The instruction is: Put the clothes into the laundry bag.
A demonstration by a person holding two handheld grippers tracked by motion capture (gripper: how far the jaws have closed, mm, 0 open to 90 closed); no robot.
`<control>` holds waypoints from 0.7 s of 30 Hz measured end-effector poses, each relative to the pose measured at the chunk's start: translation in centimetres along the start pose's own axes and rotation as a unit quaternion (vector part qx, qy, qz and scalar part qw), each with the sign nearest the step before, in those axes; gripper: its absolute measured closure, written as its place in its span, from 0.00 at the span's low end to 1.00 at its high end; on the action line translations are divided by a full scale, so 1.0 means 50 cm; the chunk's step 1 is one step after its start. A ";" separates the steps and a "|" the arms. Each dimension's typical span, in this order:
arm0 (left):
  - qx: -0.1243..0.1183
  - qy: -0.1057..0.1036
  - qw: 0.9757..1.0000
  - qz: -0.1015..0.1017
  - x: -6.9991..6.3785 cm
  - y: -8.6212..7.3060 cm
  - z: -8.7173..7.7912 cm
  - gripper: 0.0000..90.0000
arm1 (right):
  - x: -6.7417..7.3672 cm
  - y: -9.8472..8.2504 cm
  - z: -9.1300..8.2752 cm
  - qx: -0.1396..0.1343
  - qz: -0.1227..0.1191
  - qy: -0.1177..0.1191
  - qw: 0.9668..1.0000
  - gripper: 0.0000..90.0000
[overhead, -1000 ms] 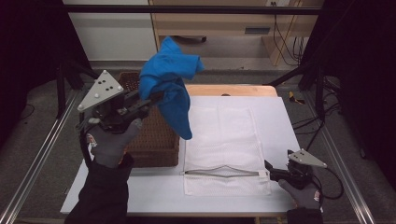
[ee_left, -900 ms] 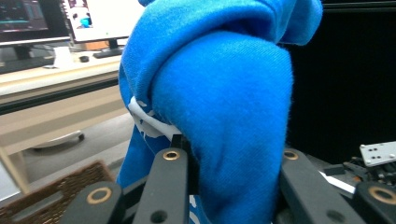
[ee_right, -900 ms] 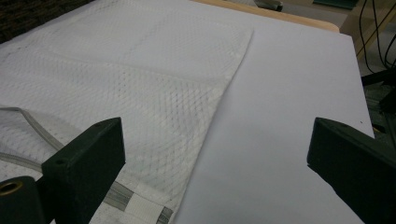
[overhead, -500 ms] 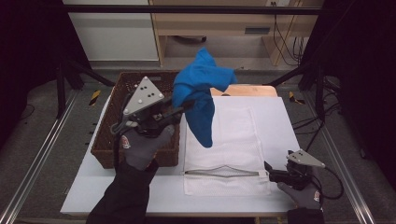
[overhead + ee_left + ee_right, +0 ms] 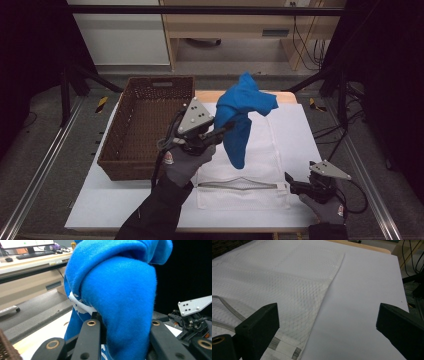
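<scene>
I'm seeing a wicker basket (image 5: 142, 125) sitting at the left of the table (image 5: 100, 210), just beside the white mesh bag (image 5: 260, 160), which is lying flat with its zipper (image 5: 237, 185) toward me. Bare table is running along the bag's right edge. My left tongs (image 5: 227, 127) are clamping a blue cloth (image 5: 242, 115) and holding it in the air over the bag. My right tongs (image 5: 289, 181) are resting at the bag's near right corner, jaws gaping wide, gripping nothing.
</scene>
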State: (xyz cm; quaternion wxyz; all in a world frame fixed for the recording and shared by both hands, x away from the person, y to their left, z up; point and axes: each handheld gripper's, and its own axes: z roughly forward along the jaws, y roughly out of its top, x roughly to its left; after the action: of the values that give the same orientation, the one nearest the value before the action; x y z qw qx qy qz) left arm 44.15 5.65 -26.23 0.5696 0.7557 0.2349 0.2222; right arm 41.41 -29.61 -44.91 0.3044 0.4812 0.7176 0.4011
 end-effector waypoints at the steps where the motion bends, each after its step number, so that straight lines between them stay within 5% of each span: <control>1: 0.000 0.000 1.000 0.000 0.000 0.000 0.000 0.82 | 0.000 0.000 0.000 0.000 0.000 0.000 1.000 0.06; 21: 0.050 -0.027 0.998 -0.009 -0.040 -0.129 0.139 0.82 | 0.002 -0.001 0.002 0.004 0.006 0.003 1.000 0.06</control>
State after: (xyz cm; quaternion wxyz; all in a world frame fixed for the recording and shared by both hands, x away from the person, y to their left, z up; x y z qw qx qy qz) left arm 46.11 0.74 -34.35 0.5390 0.7869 0.2368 0.1849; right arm 41.44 -29.50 -45.01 0.2978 0.4851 0.7174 0.4017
